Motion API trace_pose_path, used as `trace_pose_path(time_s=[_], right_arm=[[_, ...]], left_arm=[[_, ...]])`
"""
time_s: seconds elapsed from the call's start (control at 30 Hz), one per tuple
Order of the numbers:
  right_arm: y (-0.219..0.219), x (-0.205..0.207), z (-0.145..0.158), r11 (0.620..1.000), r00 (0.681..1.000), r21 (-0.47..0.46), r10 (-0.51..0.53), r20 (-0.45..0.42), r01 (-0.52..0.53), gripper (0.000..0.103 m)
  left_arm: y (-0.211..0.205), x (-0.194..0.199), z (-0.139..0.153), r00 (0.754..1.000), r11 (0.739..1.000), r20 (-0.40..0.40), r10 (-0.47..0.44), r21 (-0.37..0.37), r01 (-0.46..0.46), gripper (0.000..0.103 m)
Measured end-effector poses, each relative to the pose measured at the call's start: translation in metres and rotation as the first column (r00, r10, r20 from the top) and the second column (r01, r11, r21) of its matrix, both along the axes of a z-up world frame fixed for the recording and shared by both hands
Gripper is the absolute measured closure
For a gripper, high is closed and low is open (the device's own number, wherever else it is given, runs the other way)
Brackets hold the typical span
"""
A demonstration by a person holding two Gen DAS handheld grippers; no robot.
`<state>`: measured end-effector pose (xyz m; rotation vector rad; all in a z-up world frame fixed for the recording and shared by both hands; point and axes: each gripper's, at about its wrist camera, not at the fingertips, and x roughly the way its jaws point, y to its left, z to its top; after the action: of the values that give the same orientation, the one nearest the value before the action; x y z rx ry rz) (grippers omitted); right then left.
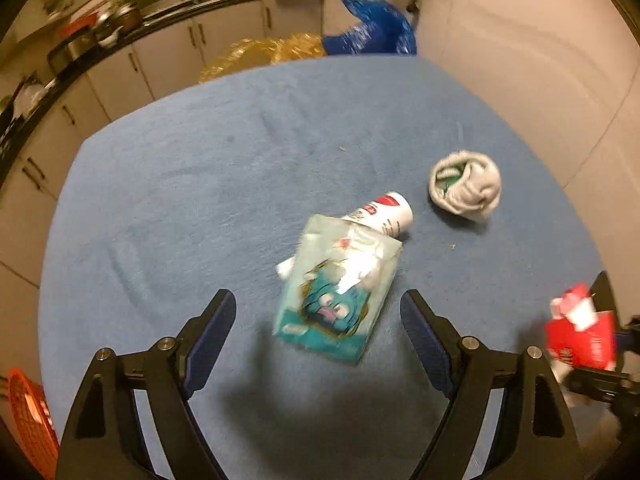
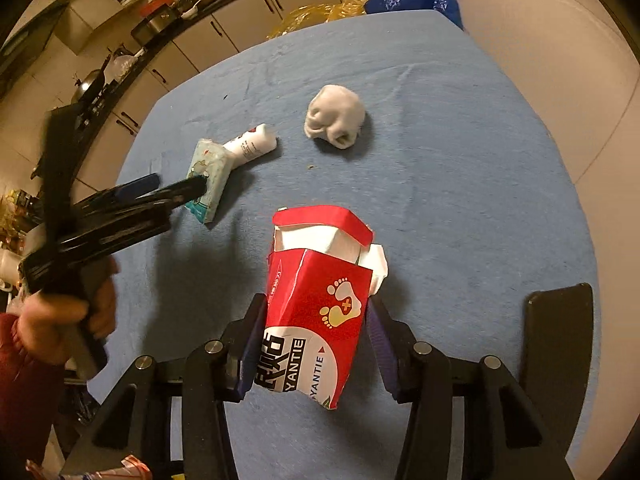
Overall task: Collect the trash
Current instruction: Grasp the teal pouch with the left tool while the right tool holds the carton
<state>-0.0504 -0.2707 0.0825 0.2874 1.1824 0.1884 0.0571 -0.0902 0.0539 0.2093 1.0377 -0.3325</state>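
My right gripper (image 2: 316, 304) is shut on a torn red and white carton (image 2: 316, 304), held upright above the blue table cover (image 2: 460, 200). The same carton (image 1: 580, 332) shows at the right edge of the left wrist view. My left gripper (image 1: 316, 300) is open just above a teal wipes packet (image 1: 332, 296), with one finger on each side and neither touching it. The packet lies partly over a white tube (image 1: 384, 212). A grey balled-up sock (image 1: 466, 186) lies to the right. The right wrist view shows the left gripper (image 2: 178, 184) over the packet (image 2: 208, 176), beside the tube (image 2: 252, 144) and the sock (image 2: 334, 116).
A blue bag (image 1: 372, 28) and a yellow bag (image 1: 260, 52) sit beyond the table's far edge. Kitchen cabinets (image 1: 168, 56) run along the left. An orange basket (image 1: 28, 420) is at lower left. A black flat object (image 2: 556, 340) lies near the right edge. A hand (image 2: 60, 320) holds the left gripper.
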Motion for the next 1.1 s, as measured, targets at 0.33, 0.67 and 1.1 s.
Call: trace_pose_path(time_s=[0.33, 0.67, 1.1], right_arm=[[-0.011, -0.008, 0.006, 0.999, 0.999, 0.02, 0.03, 0.027, -0.031, 0.05], [0.031, -0.009, 0.001, 0.991, 0.992, 0.048, 0.121, 0.037, -0.122, 0.05], [0.145, -0.028, 0.018, 0.982, 0.979, 0.003, 0.191, 0.069, -0.191, 0.05]], left_arm=[[0.002, -0.002, -0.019, 0.994, 0.993, 0.008, 0.11, 0.031, -0.11, 0.063], [0.046, -0.087, 0.016, 0.976, 0.978, 0.072, 0.203, -0.072, -0.198, 0.069], [0.138, -0.181, 0.05, 0.976, 0.98, 0.13, 0.174, -0.118, -0.159, 0.069]])
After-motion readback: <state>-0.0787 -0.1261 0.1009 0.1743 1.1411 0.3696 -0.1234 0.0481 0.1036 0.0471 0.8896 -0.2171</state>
